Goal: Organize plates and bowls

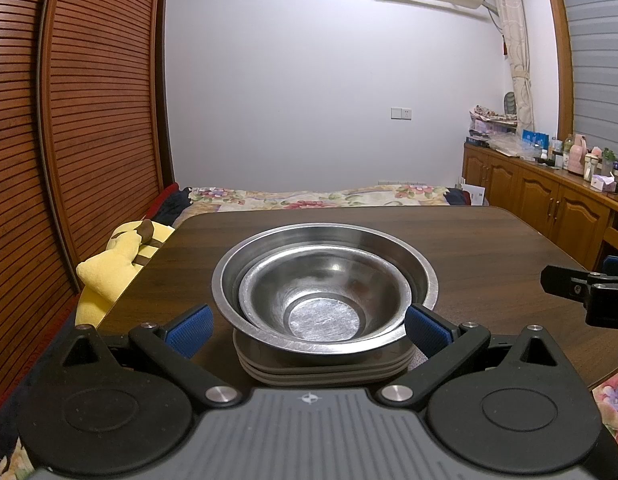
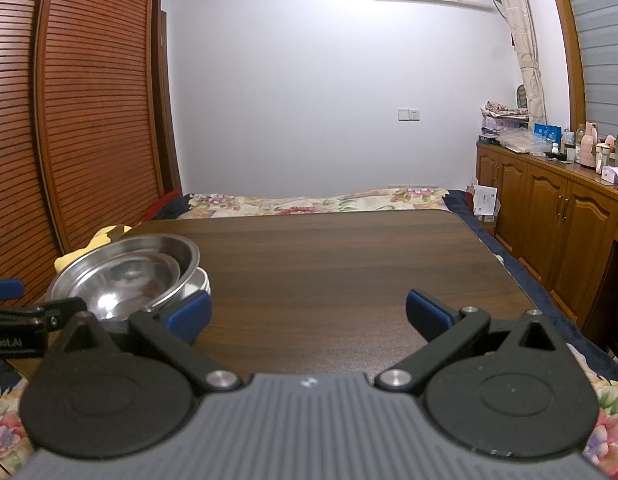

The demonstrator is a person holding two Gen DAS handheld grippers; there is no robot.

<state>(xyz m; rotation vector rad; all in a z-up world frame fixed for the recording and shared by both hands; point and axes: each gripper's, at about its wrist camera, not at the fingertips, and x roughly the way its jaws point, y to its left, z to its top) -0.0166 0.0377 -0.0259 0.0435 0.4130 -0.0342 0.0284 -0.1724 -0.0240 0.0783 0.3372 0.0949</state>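
Steel bowls: the small bowl (image 1: 323, 300) sits inside the big bowl (image 1: 325, 284). Nothing else is in them.
Plates: the bowls rest on a pile of grey plates (image 1: 325, 370), near your edge of the brown table (image 1: 489, 248), on its left side.
Left gripper (image 1: 307, 326): its jaws are open wide, one blue pad on each side of the pile, with nothing held.
Right gripper (image 2: 307, 314): its jaws are open too, over bare table, well apart from the pile.
Step now: I think the pile is made and you only need to tidy it.
Do it well: push low on the plates, go slow, and keep the pile flat.
Watch out: the big bowl looks a bit tilted, so a bump may slide it.
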